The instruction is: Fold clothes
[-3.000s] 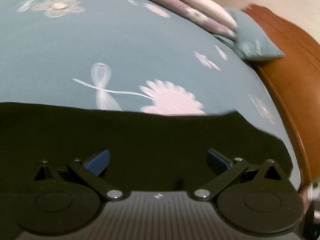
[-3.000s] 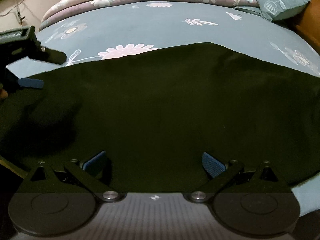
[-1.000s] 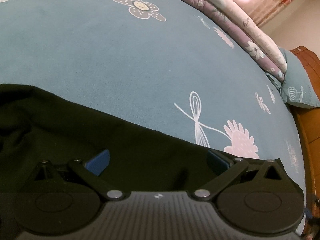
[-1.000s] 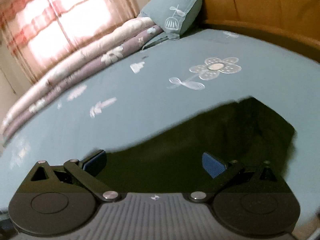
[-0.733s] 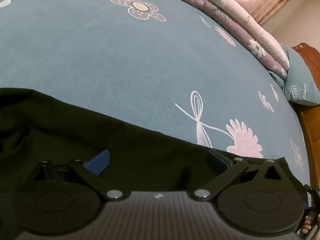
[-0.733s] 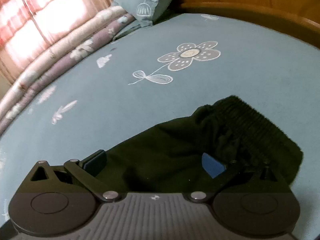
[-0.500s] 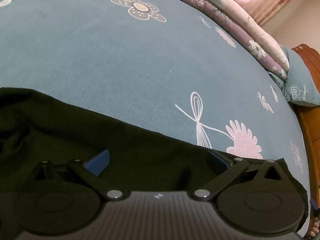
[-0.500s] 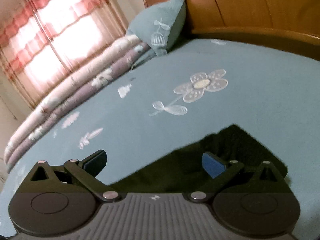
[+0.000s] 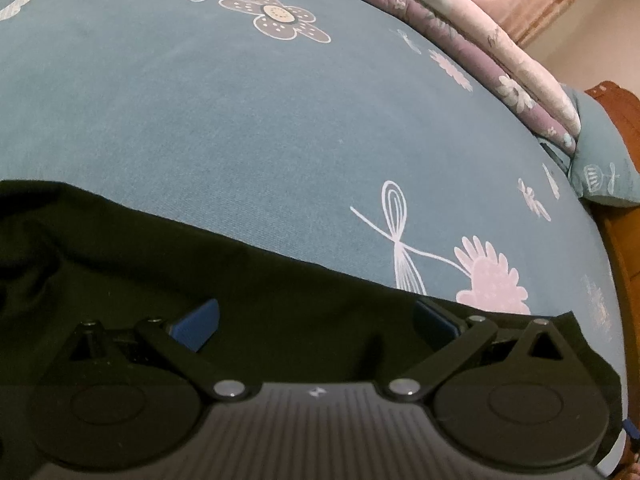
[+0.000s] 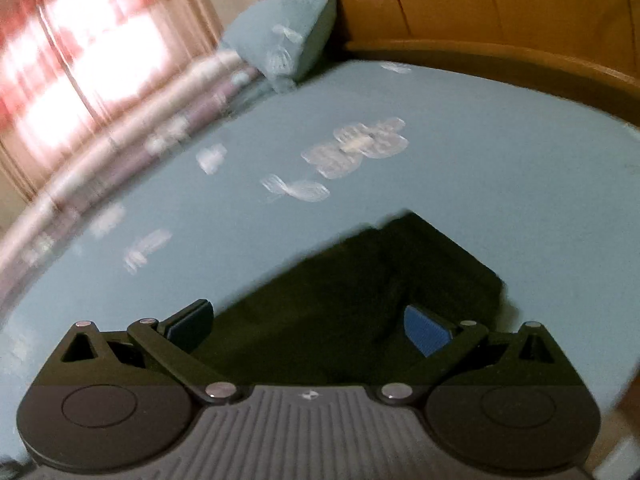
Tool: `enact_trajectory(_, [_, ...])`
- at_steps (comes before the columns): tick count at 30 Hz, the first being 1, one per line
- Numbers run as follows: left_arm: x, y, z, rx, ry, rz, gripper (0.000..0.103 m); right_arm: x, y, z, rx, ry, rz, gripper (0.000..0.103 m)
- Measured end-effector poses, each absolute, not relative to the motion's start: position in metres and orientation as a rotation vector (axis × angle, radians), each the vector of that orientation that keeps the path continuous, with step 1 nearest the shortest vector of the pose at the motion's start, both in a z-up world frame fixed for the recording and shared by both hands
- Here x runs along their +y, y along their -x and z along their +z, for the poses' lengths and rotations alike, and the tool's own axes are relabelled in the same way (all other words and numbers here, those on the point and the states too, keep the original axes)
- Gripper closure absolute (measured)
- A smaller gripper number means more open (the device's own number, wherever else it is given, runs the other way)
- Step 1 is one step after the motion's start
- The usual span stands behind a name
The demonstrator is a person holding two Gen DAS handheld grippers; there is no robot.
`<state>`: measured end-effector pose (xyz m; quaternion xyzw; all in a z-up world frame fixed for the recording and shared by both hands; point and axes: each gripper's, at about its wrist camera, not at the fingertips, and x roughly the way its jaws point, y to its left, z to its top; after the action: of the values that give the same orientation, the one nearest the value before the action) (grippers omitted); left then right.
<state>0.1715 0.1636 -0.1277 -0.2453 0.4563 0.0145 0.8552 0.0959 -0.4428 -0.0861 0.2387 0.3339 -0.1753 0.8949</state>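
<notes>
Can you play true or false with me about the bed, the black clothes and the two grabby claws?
1. The black garment lies on a blue bedsheet with flowers printed on it. True.
2. The left gripper is squeezed tight shut on the cloth. False: its jaws stand wide apart over the garment.
3. A blue pillow leans against the wooden headboard. True.
4. The right gripper is lifting the garment high in the air. False: it is open, and the cloth lies on the sheet.
5. The garment is bright red. False: it is black.
</notes>
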Motion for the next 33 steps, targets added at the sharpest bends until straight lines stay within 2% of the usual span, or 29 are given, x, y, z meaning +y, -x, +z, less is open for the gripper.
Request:
enact_trajectory(5, [0.167, -0.171, -0.129, 0.954, 0.537, 0.025, 0.001, -0.434, -0.107, -0.108, 0.816, -0.45, -0.418, 0.0])
enact_trajectory(19, [0.166, -0.17, -0.128, 0.952, 0.531, 0.02, 0.001, -0.306, -0.105, -0.074, 0.888, -0.191, -0.261, 0.0])
enact_trajectory(28, [0.166, -0.167, -0.13, 0.948, 0.531, 0.009, 0.001, -0.255, -0.116, -0.112, 1.013, -0.127, -0.197, 0.0])
enact_trajectory(33, [0.165, -0.168, -0.13, 0.948, 0.528, 0.012, 0.001, -0.25, -0.114, -0.122, 1.002, -0.115, -0.209, 0.0])
